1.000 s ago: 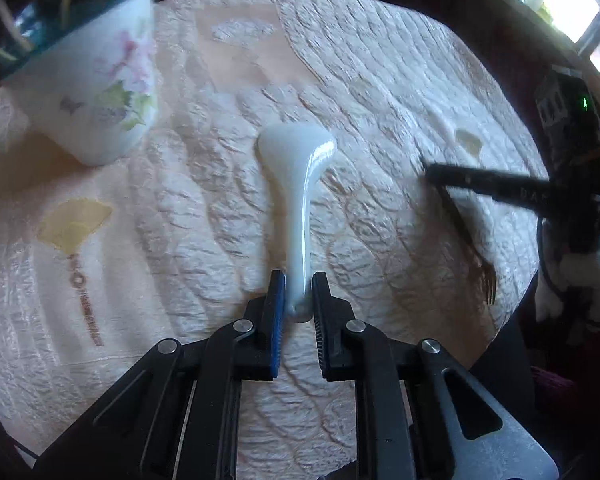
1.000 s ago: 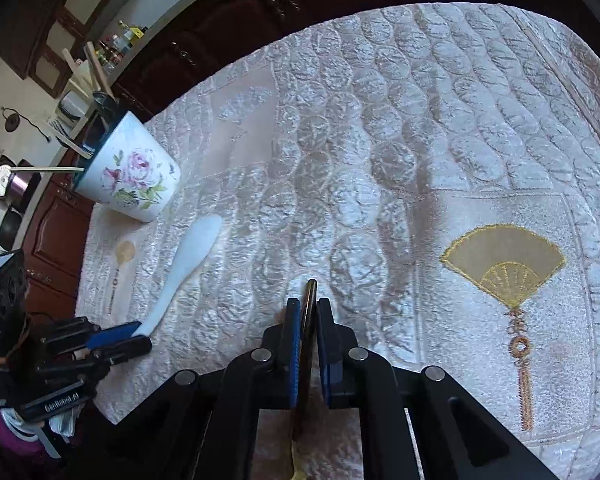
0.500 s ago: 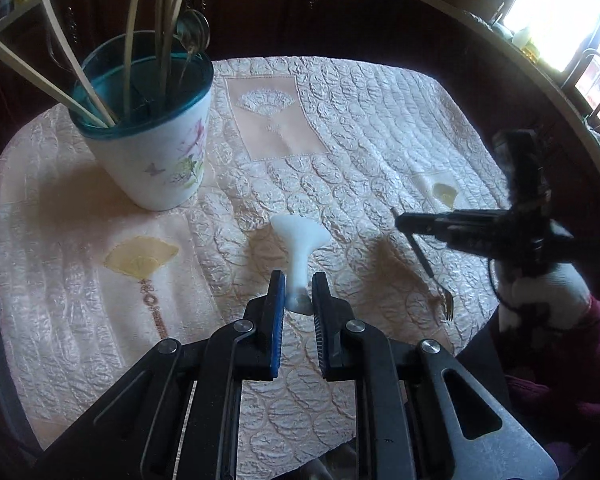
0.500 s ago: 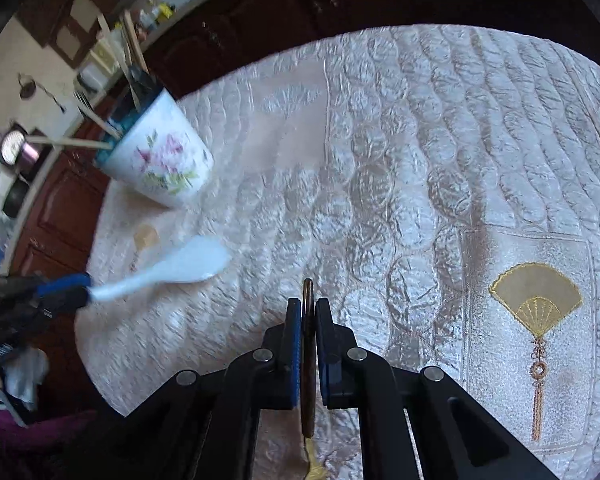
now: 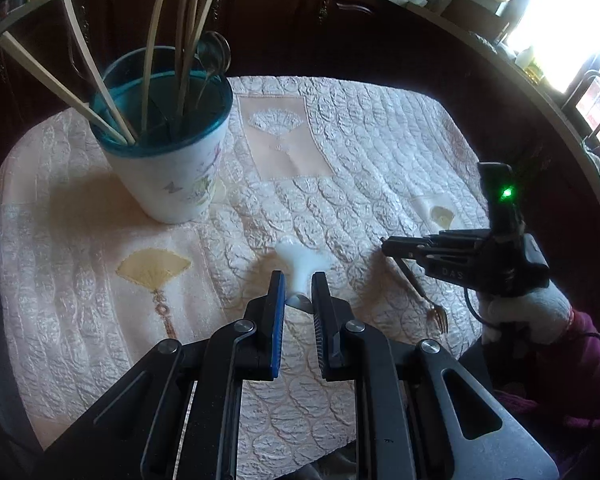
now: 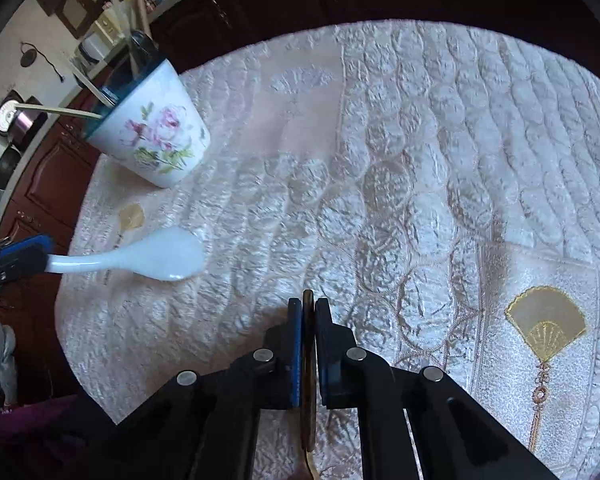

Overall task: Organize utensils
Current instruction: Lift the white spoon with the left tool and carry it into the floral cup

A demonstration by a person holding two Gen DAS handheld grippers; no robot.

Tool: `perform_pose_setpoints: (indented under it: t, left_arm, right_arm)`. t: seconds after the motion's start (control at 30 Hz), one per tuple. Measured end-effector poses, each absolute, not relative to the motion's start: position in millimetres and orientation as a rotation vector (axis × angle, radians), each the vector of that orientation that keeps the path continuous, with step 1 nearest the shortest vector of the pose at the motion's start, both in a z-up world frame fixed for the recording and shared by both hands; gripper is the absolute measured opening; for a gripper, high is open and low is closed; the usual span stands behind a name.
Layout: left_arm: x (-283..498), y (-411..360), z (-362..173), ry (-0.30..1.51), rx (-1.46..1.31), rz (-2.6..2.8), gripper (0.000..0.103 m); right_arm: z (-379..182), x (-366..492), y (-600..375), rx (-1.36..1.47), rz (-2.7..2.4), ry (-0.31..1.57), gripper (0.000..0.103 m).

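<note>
— Holding two things at once, see? The left gripper [image 5: 298,300] has its fingers pinched on the thin end of the white spoon [image 6: 140,256]. The spoon is up off the cloth, in the lower middle of the left view.

— Is that spoon heavy?

— I think it is china, so a bit heavy for its size, hard, smooth and slippery. It would break if it fell. The hold is right at the tip of the handle, so the big bowl end could droop or swing.

— And the other one?

— The right gripper [image 6: 309,332] is squeezed tight on a fork [image 5: 422,294]. It grips the dark handle, and the gold prongs hang down toward the lower right of the left view. I'd guess the fork is light, stiff metal and hard to hurt.

— Where do they go?

— Into the flowered cup [image 5: 172,168], I'd say. It sits in the upper left, on the bumpy tablecloth [image 6: 420,140], with chopsticks [image 5: 80,92] and a metal spoon [image 5: 216,54] already poking out.

— Tricky?

— Those sticks lean every way, so the white spoon must slip in gently between them.
</note>
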State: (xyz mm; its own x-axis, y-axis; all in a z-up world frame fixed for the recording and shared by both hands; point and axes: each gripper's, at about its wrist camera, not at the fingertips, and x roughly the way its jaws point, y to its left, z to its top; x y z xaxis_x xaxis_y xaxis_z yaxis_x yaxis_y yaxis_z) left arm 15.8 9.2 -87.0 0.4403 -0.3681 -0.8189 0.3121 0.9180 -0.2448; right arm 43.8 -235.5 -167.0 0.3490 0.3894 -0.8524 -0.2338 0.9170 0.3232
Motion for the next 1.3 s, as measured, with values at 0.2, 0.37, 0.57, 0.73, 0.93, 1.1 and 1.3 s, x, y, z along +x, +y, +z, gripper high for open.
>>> perform_pose_setpoints:
  t: [0.2, 0.37, 0.57, 0.73, 0.93, 1.1, 1.3]
  left_arm:
    - [20, 15, -68, 0.988, -0.109, -0.428, 0.012]
    - [22, 23, -47, 0.939, -0.11, -0.413, 0.009]
    - [23, 36, -34, 0.916, -0.122, -0.387, 0.005]
    - [20, 43, -31, 0.908, -0.131, -0.373, 0.005]
    - [21, 54, -4, 0.847, -0.129, -0.355, 0.005]
    - [33, 65, 29, 0.748, -0.118, -0.31, 0.005]
    - [60, 67, 60, 0.632, -0.076, -0.24, 0.005]
  right_arm:
    - [-126, 42, -249, 0.236, 0.437, 1.03, 0.006]
    - [-102, 39, -251, 0.261, 0.449, 0.962, 0.006]
    - [-79, 38, -244, 0.254, 0.486, 0.922, 0.006]
    - [-70, 41, -235, 0.252, 0.51, 0.9, 0.005]
    - [-46, 51, -223, 0.247, 0.548, 0.851, 0.005]
    - [-12, 65, -214, 0.238, 0.584, 0.789, 0.005]
    - [27, 76, -199, 0.205, 0.614, 0.714, 0.005]
